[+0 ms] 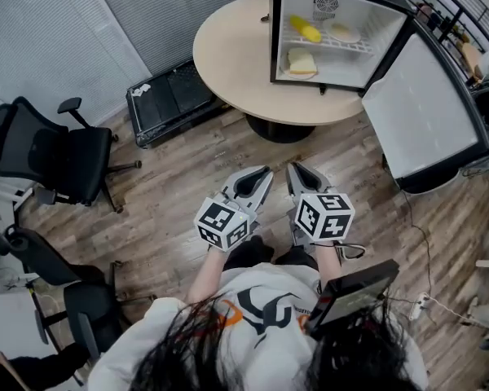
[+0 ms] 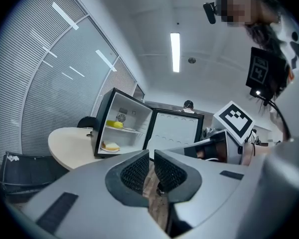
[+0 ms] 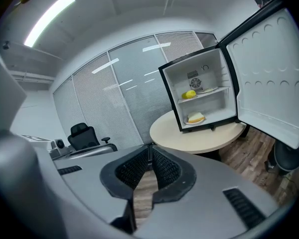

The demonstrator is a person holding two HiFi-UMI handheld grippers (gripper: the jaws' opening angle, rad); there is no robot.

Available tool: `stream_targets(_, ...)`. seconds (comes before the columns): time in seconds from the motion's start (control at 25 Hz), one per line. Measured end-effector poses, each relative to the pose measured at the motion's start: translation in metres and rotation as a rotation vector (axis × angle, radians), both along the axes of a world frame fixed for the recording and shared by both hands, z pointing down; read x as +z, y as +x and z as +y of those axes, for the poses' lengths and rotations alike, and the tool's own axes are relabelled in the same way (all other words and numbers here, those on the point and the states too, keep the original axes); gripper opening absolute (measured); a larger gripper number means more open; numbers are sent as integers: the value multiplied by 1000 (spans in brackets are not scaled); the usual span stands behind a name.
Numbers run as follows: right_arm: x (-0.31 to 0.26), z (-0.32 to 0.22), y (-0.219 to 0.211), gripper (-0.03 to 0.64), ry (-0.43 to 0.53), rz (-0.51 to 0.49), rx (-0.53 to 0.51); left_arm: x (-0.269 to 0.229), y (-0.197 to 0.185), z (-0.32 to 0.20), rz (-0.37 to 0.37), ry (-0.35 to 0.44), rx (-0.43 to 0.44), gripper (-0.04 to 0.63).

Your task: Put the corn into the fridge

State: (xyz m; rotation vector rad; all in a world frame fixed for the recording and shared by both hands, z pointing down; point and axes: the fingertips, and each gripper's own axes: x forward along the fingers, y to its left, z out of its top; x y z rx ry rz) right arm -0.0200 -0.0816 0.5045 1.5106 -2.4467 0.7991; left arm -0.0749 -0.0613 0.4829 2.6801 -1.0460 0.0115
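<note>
The yellow corn (image 1: 306,29) lies on the upper wire shelf of the small black fridge (image 1: 274,39), which stands on the round table (image 1: 228,55) with its door (image 1: 424,108) swung wide open. The left gripper view shows the corn (image 2: 114,124) far ahead, as does the right gripper view, corn (image 3: 190,94). Both grippers hang over the wooden floor close to the person's body, well short of the table and pointing toward it. My left gripper (image 1: 265,172) (image 2: 151,153) is shut and holds nothing. My right gripper (image 1: 295,168) (image 3: 150,147) is shut, also with nothing in it.
A slice of bread on a plate (image 1: 301,61) sits on the fridge's floor, and a pale plate (image 1: 342,32) lies beside the corn. A black crate (image 1: 171,96) rests on the floor left of the table. Office chairs (image 1: 53,149) stand at the left; cables (image 1: 424,300) run at the right.
</note>
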Motion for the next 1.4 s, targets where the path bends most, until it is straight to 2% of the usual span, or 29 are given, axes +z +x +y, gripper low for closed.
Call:
stream_targets(0.32, -14, 23, 25, 37, 22, 5, -31, -20, 19, 11, 11, 31, -47, 39)
stream_targets(0.64, -12, 49, 70, 35, 14, -3, -70, -12, 66, 48, -10, 1, -74, 40)
stream_targets(1.0, -4, 88, 101, 29, 1, -9, -101, -5, 97, 97, -45, -11, -105, 40)
stream_targets(1.24, -4, 100, 114, 29, 12, -8, -113, -6, 110, 113, -51, 1, -118, 39)
stream_targets(1.4, -10, 106, 109, 29, 28, -5, -129, -12, 104, 120, -47, 18, -137, 40)
